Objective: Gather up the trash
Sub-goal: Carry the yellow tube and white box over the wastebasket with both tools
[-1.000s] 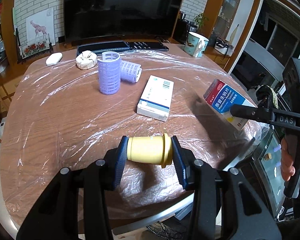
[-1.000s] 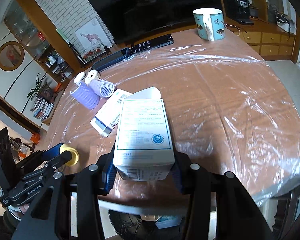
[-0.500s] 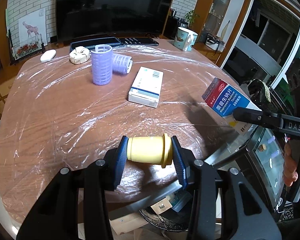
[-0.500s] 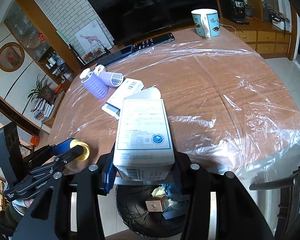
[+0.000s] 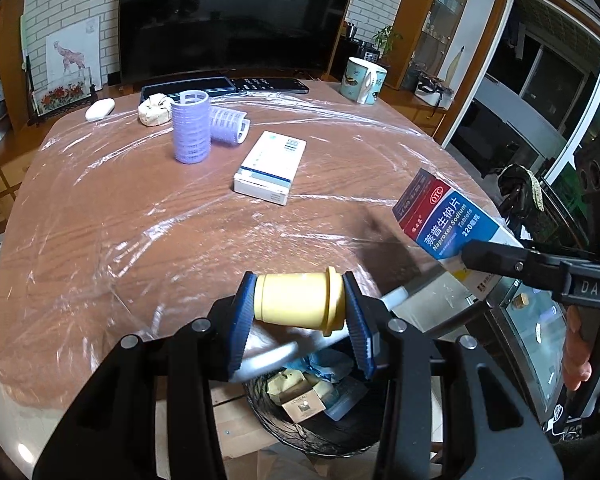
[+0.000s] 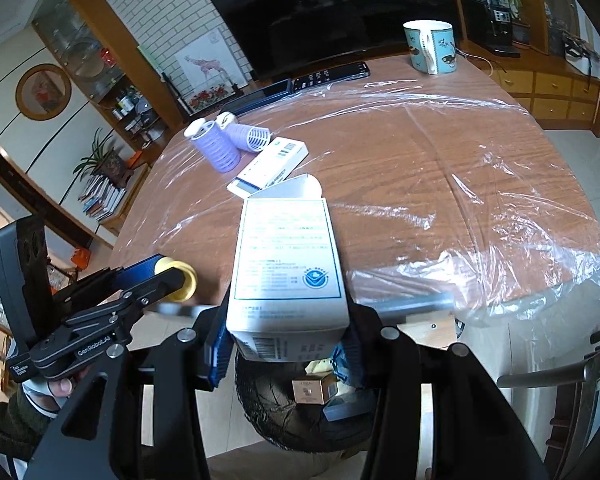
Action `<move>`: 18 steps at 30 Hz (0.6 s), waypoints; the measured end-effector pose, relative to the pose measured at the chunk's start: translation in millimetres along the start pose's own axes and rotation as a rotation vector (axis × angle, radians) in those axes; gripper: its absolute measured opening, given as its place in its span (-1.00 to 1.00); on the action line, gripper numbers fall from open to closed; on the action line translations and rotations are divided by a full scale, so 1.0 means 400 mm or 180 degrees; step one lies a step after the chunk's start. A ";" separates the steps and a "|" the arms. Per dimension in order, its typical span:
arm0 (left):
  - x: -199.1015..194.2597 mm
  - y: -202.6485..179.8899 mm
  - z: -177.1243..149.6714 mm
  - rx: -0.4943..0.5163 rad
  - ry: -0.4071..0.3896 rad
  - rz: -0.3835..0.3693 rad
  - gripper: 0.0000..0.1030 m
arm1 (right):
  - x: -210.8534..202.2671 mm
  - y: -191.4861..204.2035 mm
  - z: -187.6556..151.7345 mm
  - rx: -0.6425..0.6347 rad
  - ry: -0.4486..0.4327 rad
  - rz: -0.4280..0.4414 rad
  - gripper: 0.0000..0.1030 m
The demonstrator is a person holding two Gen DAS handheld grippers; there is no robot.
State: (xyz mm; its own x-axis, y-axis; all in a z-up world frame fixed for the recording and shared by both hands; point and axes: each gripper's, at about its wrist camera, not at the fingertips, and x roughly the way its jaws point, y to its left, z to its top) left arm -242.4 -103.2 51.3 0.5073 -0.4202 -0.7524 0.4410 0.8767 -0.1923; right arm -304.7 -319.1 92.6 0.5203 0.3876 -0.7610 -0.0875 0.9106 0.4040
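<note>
My left gripper is shut on a small yellow bottle, held sideways above the table's near edge and over a black trash bin. The yellow bottle also shows in the right wrist view. My right gripper is shut on a white medicine box with an open flap, held above the same bin. That box shows blue and red in the left wrist view. The bin holds several pieces of trash.
On the plastic-covered wooden table lie a white flat box, two purple hair rollers, a crumpled paper ball, a white case, remotes and a mug. A television stands behind.
Both grippers have drawn back from the table toward its near edge with their objects. The trash bin has come into view beneath them.
</note>
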 end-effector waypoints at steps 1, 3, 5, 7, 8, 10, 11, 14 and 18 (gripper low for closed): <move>-0.004 -0.008 -0.005 -0.0009 0.0001 0.0007 -0.14 | -0.004 -0.002 -0.004 -0.0002 0.0008 0.0014 -0.12; -0.010 -0.024 -0.016 -0.0010 -0.0001 0.0025 -0.14 | -0.016 -0.008 -0.020 -0.0027 0.0027 0.0040 -0.12; -0.016 -0.039 -0.029 -0.0017 0.0007 0.0056 -0.14 | -0.026 -0.011 -0.035 -0.0049 0.0048 0.0063 -0.12; -0.018 -0.049 -0.039 -0.0037 0.0014 0.0068 -0.14 | -0.034 -0.012 -0.049 -0.0085 0.0076 0.0072 -0.12; -0.020 -0.056 -0.048 -0.0043 0.0018 0.0084 -0.14 | -0.038 -0.012 -0.058 -0.0117 0.0093 0.0069 -0.12; -0.023 -0.066 -0.060 -0.0047 0.0029 0.0100 -0.14 | -0.043 -0.010 -0.076 -0.0177 0.0130 0.0062 -0.12; -0.024 -0.072 -0.068 -0.0048 0.0038 0.0116 -0.14 | -0.044 -0.010 -0.083 -0.0192 0.0146 0.0069 -0.12; -0.030 -0.082 -0.087 -0.0064 0.0057 0.0150 -0.14 | -0.048 -0.011 -0.107 -0.0235 0.0202 0.0081 -0.12; -0.033 -0.090 -0.110 -0.0091 0.0091 0.0192 -0.14 | -0.050 -0.013 -0.134 -0.0275 0.0250 0.0080 -0.12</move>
State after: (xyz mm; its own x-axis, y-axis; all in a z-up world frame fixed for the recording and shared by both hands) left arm -297.5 -119.0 40.2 0.5107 -0.3599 -0.7808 0.3887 0.9067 -0.1636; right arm -360.1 -324.0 78.3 0.4492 0.4175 -0.7899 -0.1743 0.9081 0.3808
